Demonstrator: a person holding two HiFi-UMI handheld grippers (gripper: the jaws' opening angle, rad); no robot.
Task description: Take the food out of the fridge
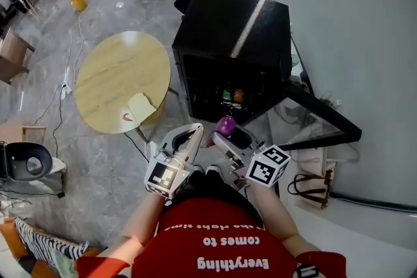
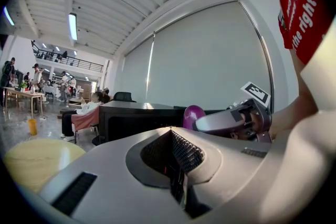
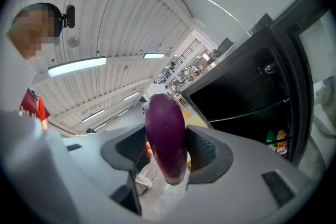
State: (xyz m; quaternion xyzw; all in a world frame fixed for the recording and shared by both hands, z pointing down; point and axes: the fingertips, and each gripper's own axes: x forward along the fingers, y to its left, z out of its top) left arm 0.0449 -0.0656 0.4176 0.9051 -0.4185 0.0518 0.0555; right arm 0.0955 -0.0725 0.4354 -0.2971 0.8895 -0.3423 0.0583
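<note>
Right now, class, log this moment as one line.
right gripper: shut on eggplant | left gripper: shut, empty | fridge: door open, drinks inside

**Approach to the open fridge (image 1: 228, 36).** The fridge mouth faces the person. Wire shelves (image 3: 247, 111) cross its dark interior, and drink cans (image 1: 238, 96) stand on the low shelf at the front. The swung-out door (image 1: 322, 114) closes off the right side of the approach, with the grey wall (image 1: 365, 42) beyond it. On the left, the round bench (image 1: 111, 75) stands near the fridge corner, with a strip of floor (image 1: 171, 115) between them. A white sheet (image 1: 141, 106) lies at the bench's near edge. The right gripper (image 1: 225, 132), closed on an aubergine (image 1: 226, 124), and the left gripper (image 1: 187, 139), jaws together, fill the space just before the opening.
</note>
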